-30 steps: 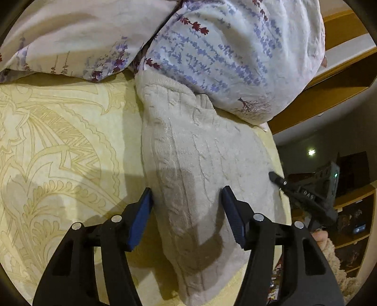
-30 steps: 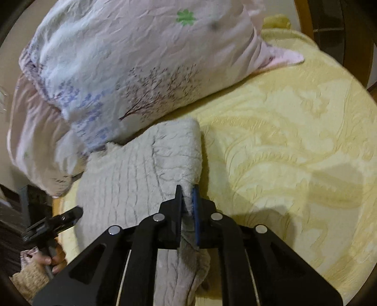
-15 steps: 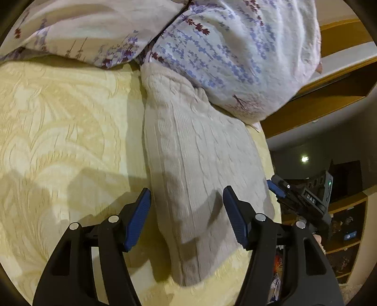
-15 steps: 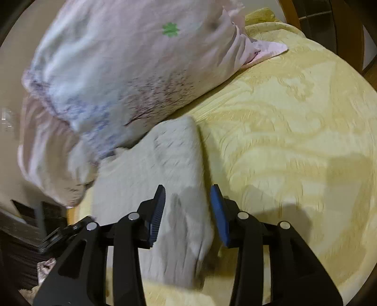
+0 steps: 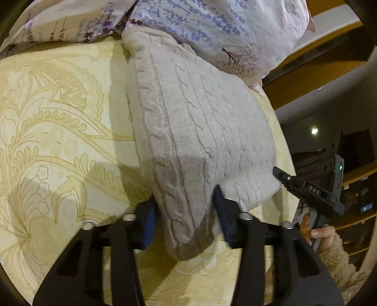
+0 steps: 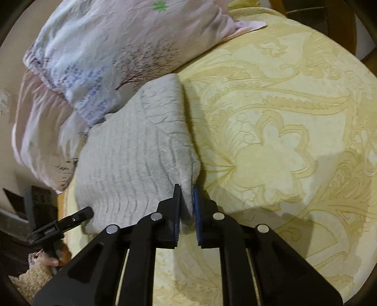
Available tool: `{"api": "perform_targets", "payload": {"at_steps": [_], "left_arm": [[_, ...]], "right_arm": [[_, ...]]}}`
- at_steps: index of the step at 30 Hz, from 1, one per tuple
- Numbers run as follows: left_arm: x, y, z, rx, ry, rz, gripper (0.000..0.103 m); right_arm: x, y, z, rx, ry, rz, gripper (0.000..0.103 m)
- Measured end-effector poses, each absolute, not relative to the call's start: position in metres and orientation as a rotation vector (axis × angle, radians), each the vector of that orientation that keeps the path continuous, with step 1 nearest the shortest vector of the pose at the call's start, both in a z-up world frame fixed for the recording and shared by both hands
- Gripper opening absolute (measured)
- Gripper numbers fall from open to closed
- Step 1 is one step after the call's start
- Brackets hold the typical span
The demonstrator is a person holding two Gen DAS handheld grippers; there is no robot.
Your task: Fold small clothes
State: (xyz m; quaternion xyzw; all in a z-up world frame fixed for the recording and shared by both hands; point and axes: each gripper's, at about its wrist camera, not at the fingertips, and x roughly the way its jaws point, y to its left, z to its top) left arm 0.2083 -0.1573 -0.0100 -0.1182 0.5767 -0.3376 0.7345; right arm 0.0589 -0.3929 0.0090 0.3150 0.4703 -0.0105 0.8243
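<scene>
A folded cream cable-knit sweater [image 5: 195,131] lies on the yellow patterned bedspread [image 5: 59,141], its far end against a floral pillow [image 5: 212,28]. My left gripper [image 5: 185,207] is closed on the sweater's near corner, a thick fold bunched between the blue pads. In the right wrist view the same sweater [image 6: 141,155] shows. My right gripper [image 6: 187,200] is shut on its near right corner. Each gripper shows in the other's view: the right one [image 5: 306,188] and the left one [image 6: 59,226].
A second floral pillow [image 5: 70,21] lies at the back left. The bed's edge runs just past the sweater, with wooden shelving [image 5: 318,68] and a dark room beyond. Open bedspread [image 6: 282,141] lies right of the sweater.
Both grippers were open around the sweater's near end half a second ago. Both have now closed on its near corners, and the left one has pushed forward into the cloth.
</scene>
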Motion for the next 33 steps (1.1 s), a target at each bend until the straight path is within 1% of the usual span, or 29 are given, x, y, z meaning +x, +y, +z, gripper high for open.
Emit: {"api": "perform_targets", "payload": {"at_steps": [4, 5, 6, 7, 8, 9, 11, 12, 14, 16, 22, 23, 25, 29, 33], "left_arm": [[0.207, -0.156, -0.008, -0.259, 1.263, -0.744, 0.041], [0.207, -0.15, -0.008, -0.278, 1.268, -0.746, 0.043], [0.208, -0.152, -0.008, -0.294, 1.273, -0.744, 0.054], [0.212, -0.151, -0.008, -0.315, 1.277, -0.74, 0.062], [0.217, -0.147, -0.006, -0.353, 1.267, -0.736, 0.076], [0.221, -0.142, -0.002, -0.376, 1.254, -0.735, 0.082], [0.231, -0.138, 0.003, -0.399, 1.238, -0.737, 0.085], [0.235, -0.139, 0.005, -0.396, 1.237, -0.734, 0.087], [0.247, -0.144, 0.009, -0.368, 1.238, -0.73, 0.089], [0.256, -0.148, 0.011, -0.347, 1.239, -0.731, 0.091], [0.279, -0.171, 0.008, -0.241, 1.261, -0.7, 0.091], [0.281, -0.174, 0.007, -0.233, 1.266, -0.701, 0.091], [0.284, -0.175, 0.003, -0.224, 1.275, -0.699, 0.091], [0.288, -0.177, -0.004, -0.236, 1.289, -0.704, 0.091], [0.287, -0.177, -0.003, -0.197, 1.278, -0.705, 0.091]], "right_arm": [[0.06, -0.397, 0.0, 0.715, 1.022, -0.008, 0.011], [0.061, -0.397, 0.0, 0.703, 1.025, -0.002, 0.017], [0.063, -0.397, 0.004, 0.69, 1.027, 0.007, 0.028], [0.065, -0.4, 0.009, 0.691, 1.021, 0.016, 0.036], [0.067, -0.403, 0.014, 0.701, 1.01, 0.027, 0.055], [0.07, -0.408, 0.021, 0.715, 0.985, 0.035, 0.067], [0.078, -0.416, 0.028, 0.736, 0.96, 0.05, 0.072], [0.085, -0.42, 0.03, 0.754, 0.96, 0.063, 0.074], [0.105, -0.426, 0.029, 0.782, 0.986, 0.085, 0.077], [0.121, -0.427, 0.025, 0.791, 1.013, 0.1, 0.077], [0.156, -0.432, 0.006, 0.827, 1.079, 0.138, 0.077], [0.158, -0.431, 0.004, 0.825, 1.089, 0.144, 0.079], [0.164, -0.43, 0.004, 0.819, 1.087, 0.17, 0.08], [0.173, -0.424, 0.0, 0.826, 1.105, 0.251, 0.077], [0.178, -0.416, -0.003, 0.827, 1.11, 0.323, 0.072]]}}
